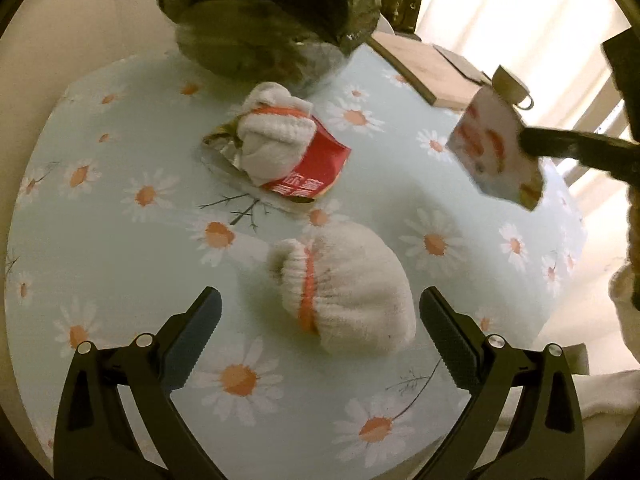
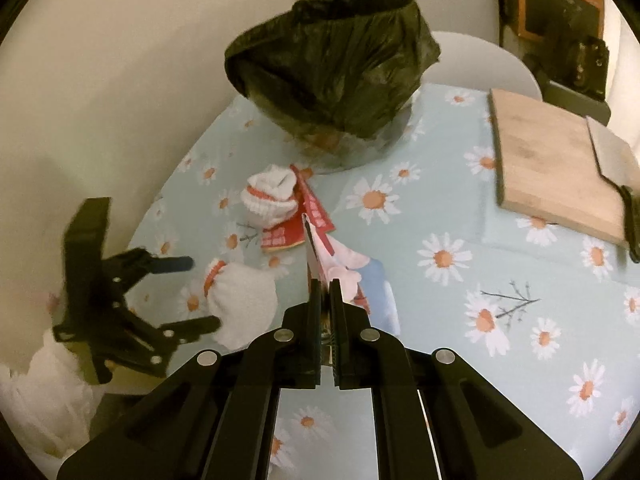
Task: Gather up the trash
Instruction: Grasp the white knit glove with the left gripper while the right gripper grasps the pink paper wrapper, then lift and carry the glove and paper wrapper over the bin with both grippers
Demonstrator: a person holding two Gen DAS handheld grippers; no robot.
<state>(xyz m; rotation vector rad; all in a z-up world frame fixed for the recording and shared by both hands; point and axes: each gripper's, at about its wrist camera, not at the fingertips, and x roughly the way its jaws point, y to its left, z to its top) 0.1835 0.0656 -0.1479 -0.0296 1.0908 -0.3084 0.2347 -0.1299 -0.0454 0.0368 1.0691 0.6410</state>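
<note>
My left gripper (image 1: 320, 312) is open, its fingers on either side of a balled white sock with an orange band (image 1: 344, 296) on the daisy tablecloth. A second balled white sock (image 1: 276, 136) lies on a red wrapper (image 1: 316, 168) farther back. My right gripper (image 2: 326, 288) is shut on a white and orange printed carton (image 2: 344, 268), held above the table; the carton also shows in the left wrist view (image 1: 492, 144). A bin lined with a black bag (image 2: 328, 68) stands at the back of the table.
A wooden cutting board (image 2: 556, 168) lies at the back right with a knife's dark handle (image 2: 632, 220) at its edge. A white cup (image 1: 512, 84) stands past the board. White cloth (image 2: 44, 396) lies off the table's left edge.
</note>
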